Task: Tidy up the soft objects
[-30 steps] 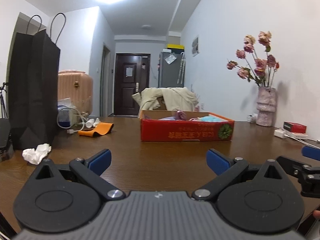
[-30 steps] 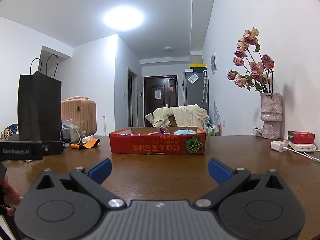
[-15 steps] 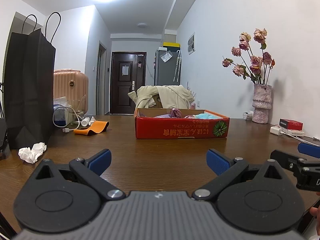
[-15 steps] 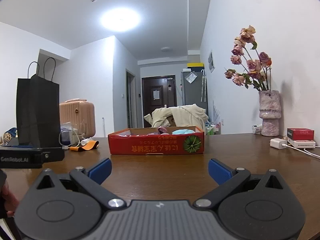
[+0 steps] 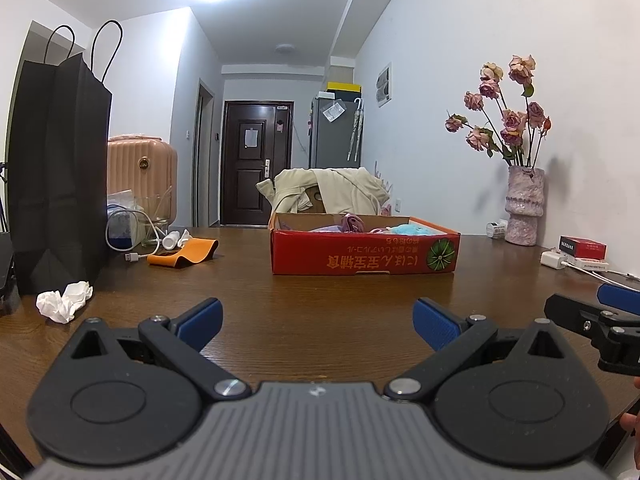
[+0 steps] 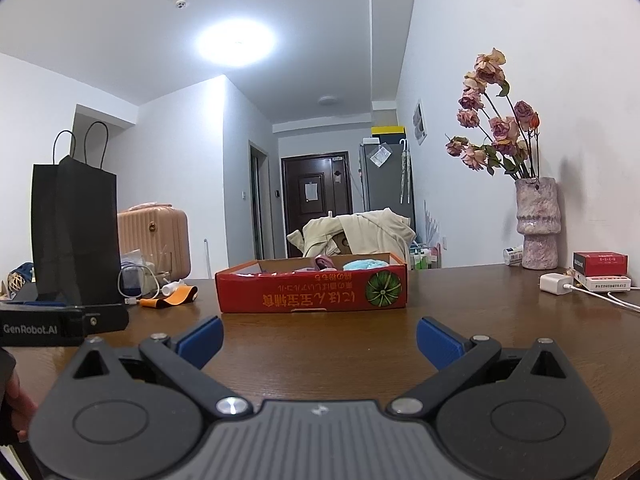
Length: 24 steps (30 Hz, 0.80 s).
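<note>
A low red cardboard box (image 5: 364, 250) stands on the wooden table ahead, also in the right wrist view (image 6: 312, 290). Soft items lie inside it: a pink-purple one (image 5: 352, 224) and a light blue one (image 5: 412, 230). My left gripper (image 5: 318, 322) is open and empty, held low over the table short of the box. My right gripper (image 6: 318, 338) is open and empty too, beside the left one and short of the box. A crumpled white tissue (image 5: 64, 300) lies on the table at the left.
A tall black paper bag (image 5: 56, 172) stands at the left, with cables, a glass and an orange strap (image 5: 184, 254) behind it. A vase of dried roses (image 5: 524, 204), a red packet (image 5: 582, 246) and a charger (image 5: 554, 260) sit at the right by the wall.
Both grippers have tilted and shifted slightly, so the box sits a little differently in each view. Both stay open and empty.
</note>
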Tool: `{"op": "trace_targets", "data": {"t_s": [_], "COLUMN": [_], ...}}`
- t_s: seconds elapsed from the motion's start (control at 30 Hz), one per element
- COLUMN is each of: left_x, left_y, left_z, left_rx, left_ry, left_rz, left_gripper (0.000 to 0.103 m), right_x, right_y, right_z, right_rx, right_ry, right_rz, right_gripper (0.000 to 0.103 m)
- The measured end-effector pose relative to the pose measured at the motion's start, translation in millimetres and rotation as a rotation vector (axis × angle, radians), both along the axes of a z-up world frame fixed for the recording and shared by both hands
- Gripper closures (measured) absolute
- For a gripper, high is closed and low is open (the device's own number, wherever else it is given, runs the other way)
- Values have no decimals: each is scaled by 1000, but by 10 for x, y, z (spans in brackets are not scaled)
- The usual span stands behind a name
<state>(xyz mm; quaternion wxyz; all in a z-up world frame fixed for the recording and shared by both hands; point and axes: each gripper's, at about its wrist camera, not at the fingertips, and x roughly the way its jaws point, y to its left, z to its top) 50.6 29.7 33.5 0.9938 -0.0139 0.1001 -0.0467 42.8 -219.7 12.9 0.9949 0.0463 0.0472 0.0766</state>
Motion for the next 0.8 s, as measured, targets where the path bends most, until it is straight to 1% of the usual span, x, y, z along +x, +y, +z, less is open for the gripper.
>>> {"op": "trace_targets", "data": {"t_s": [0.17,0.3,0.43,0.63,0.73,0.8], "left_x": [-18,-92,-132,-123,-139,-127], "left_y": [-3,9,23,35,29,16], "left_z": [14,102,149,157,158,131], "left_rx": [7,18,16,12,20,34], "left_ry": [-7,-44,-79,-78,-97,-98], "left_rz": [4,15,21,4,19,6], "left_gripper": [0,0,0,0,0,0], "right_x": [-17,-21,-55,-30,-43,-52], "right_y": [19,45,41,41,46,58], "right_z": [13,34,69,93,109,114], "right_rx": [-12,-39,-23,-20,-18,-20], "right_ry": [-11,-12,-31,-22,-40,-51], "right_rz": [-8,-33,-7,13,19,24], "right_gripper": [0,0,0,0,0,0]}}
